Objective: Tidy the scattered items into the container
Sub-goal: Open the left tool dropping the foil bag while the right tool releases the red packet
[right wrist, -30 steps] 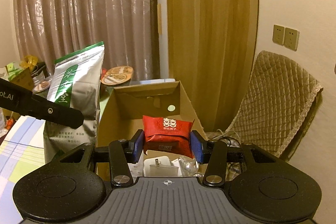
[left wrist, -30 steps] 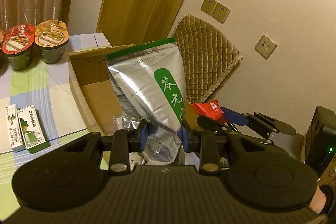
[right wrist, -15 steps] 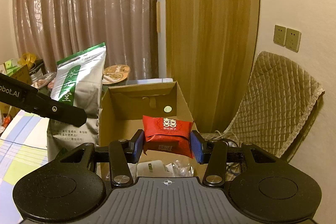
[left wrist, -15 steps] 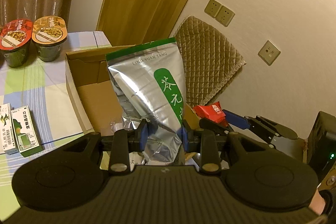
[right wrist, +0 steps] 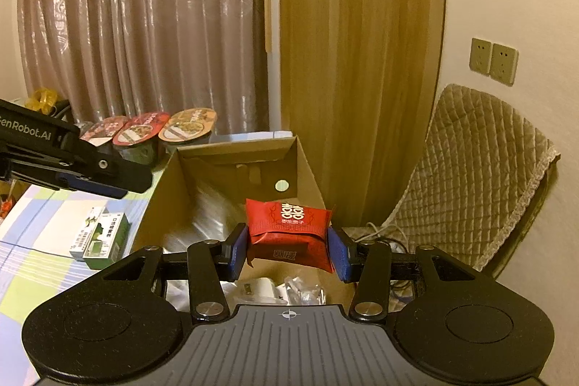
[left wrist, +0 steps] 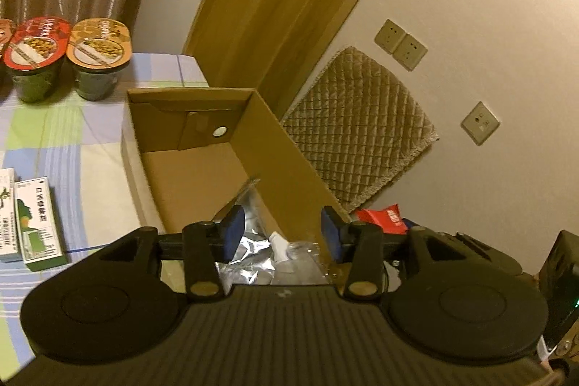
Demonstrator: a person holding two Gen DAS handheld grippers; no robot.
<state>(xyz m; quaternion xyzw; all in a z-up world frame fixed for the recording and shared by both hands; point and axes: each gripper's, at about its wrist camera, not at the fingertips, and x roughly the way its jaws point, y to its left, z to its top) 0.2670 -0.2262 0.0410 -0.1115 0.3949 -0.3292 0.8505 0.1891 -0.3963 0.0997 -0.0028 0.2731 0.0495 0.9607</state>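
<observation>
Checked cloth in green, blue and white covers the table [left wrist: 72,147], where two small medicine boxes [left wrist: 32,223] lie flat near its left edge and a row of foil-lidded instant cups [left wrist: 97,60] stands at the far side, before a pleated curtain. To their right sits the open cardboard box [left wrist: 275,147], its brown walls upright and a round hole showing in the far end panel. Over the box's near end hovers the left gripper [left wrist: 278,234], its blue-padded fingers spread apart with nothing between them. Beneath it, a crumpled silver foil pouch [left wrist: 246,234] lies inside the box against the near right wall, beside a small white item [left wrist: 280,246] and a clear plastic wrapper [left wrist: 307,250] on the box floor. Further right, the right gripper [right wrist: 287,248] is clamped on a red snack packet [right wrist: 289,226], pinched at both sides by the blue pads and held above the box's near right corner, not yet inside. The packet bears a white double-happiness mark on its face. Past the box, a quilted beige chair cushion [right wrist: 477,176] leans at the wall under two sockets, and a wooden door stands behind the box.
</observation>
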